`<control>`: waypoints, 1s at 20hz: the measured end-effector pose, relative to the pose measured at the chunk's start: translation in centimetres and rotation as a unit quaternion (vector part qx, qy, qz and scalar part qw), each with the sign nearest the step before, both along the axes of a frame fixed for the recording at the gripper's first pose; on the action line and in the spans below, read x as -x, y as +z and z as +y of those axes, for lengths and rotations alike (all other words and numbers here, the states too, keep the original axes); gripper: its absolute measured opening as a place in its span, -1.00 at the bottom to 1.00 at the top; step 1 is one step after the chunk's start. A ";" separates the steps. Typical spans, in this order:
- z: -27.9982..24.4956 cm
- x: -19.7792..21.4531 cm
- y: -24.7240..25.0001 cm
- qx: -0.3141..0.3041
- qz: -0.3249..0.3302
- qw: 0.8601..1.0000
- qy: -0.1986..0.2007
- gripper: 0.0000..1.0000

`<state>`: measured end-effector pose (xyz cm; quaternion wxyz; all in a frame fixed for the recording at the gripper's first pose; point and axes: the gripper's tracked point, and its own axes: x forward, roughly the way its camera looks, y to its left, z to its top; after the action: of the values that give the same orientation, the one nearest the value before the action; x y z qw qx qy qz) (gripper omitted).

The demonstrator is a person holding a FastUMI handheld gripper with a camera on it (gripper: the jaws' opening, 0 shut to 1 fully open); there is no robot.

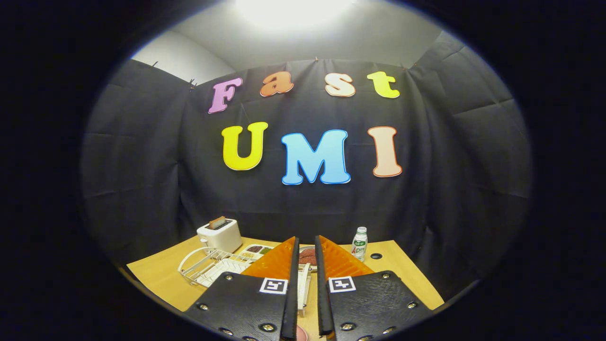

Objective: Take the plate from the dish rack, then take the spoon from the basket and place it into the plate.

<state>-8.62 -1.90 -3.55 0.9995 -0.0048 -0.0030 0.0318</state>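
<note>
**Fingers nearly closed above the dish rack**

The gripper (307, 246) is held high over the wooden tabletop (161, 277). Its two orange fingers (279, 260) stand close together, with only a thin gap between them. Nothing is held in that gap.

The white wire dish rack (208, 265) sits on the tabletop just ahead of the left finger and partly hidden behind it. Its long side runs from near the fingers away toward the toaster (220, 234). The plate cannot be made out clearly in the rack.

A white toaster stands beyond the rack. A tray (258, 249) of small food cups lies beside it. A small bottle (360, 243) stands upright just past the right finger.
</note>
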 end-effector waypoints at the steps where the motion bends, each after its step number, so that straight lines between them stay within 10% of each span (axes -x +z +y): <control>1: -0.6 0.1 0.2 0.000 -0.002 1.000 -0.004 -0.65; 8: -2.9 -0.4 -0.2 0.014 0.003 1.000 -0.016 -0.65; 10: -3.5 -0.8 -0.6 0.020 0.006 1.000 -0.017 -0.45; 14: -4.2 -1.2 -0.8 0.017 0.000 1.000 -0.023 0.97; 20: -5.6 -1.7 -1.1 0.005 -0.006 1.000 -0.023 0.93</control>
<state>-6.94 -7.53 -4.65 0.9999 -0.0105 -0.0085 0.0091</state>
